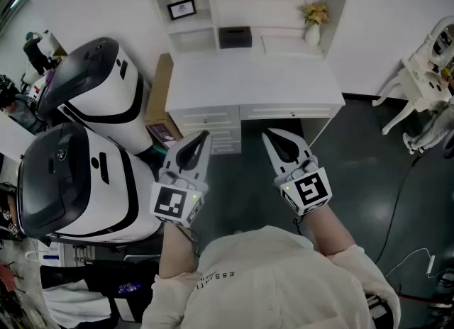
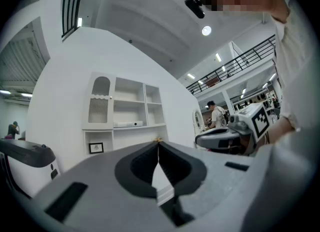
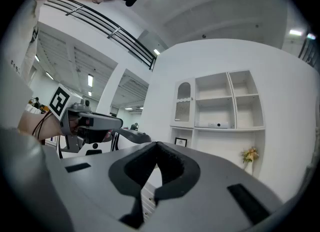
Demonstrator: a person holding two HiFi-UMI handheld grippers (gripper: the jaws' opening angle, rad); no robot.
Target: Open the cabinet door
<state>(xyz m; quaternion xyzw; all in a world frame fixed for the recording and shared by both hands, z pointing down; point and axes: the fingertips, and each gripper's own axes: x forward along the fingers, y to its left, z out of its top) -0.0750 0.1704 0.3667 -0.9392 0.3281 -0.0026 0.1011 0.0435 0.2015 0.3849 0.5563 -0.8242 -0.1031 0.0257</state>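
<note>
Reaching is the step in hand: the left tool [image 1: 204,137] and right tool [image 1: 270,137], both pinched shut and empty, hover mid-frame, well short of the white desk [image 1: 255,83], whose slatted cabinet door [image 2: 99,103] sits upper left in the hutch, so one tool must likely advance and spread.

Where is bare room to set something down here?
The white desktop is bare, bordered behind by the black box and white vase of yellow flowers. The dark floor between it and the white chair is free. Left is crowded with white-and-black machines.
</note>
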